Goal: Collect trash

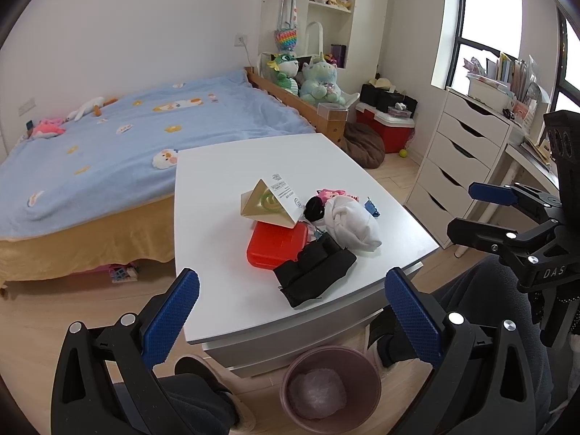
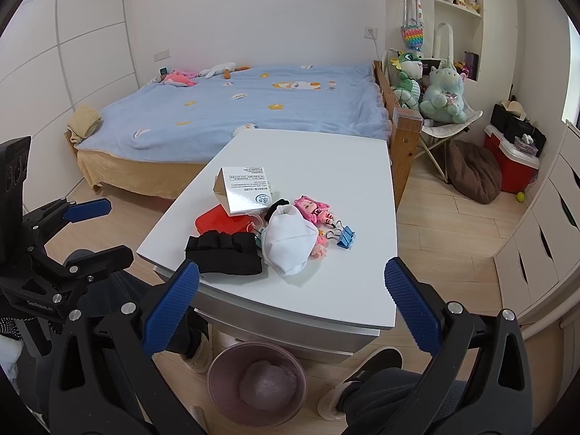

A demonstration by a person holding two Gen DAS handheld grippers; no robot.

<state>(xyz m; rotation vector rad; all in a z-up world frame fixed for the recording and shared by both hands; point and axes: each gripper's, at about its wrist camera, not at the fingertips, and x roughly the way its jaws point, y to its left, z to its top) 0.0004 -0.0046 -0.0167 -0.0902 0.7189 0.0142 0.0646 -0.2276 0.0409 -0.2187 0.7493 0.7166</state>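
A pile sits on the white table (image 1: pixel 232 181) (image 2: pixel 326 159): a crumpled white wad (image 1: pixel 349 221) (image 2: pixel 288 241), a gold and white carton (image 1: pixel 270 203) (image 2: pixel 243 190), a red case (image 1: pixel 277 244) (image 2: pixel 217 223), a black pouch (image 1: pixel 313 272) (image 2: pixel 223 252), a pink doll (image 2: pixel 313 210) and a blue binder clip (image 2: pixel 344 235). On the floor under the table's near edge stands a pink bin (image 1: pixel 331 388) (image 2: pixel 257 382) with a plastic wad inside. My left gripper (image 1: pixel 290 311) and right gripper (image 2: pixel 290 301) both hang open before the table, holding nothing.
A bed with a blue blanket (image 1: pixel 145 127) (image 2: pixel 253 108) lies beyond the table. A white drawer unit (image 1: pixel 460 152) stands at the right, with a red cooler (image 2: pixel 511 163) and a brown cushion (image 2: pixel 471 174) on the floor. A person's legs and shoes (image 2: pixel 362 380) flank the bin.
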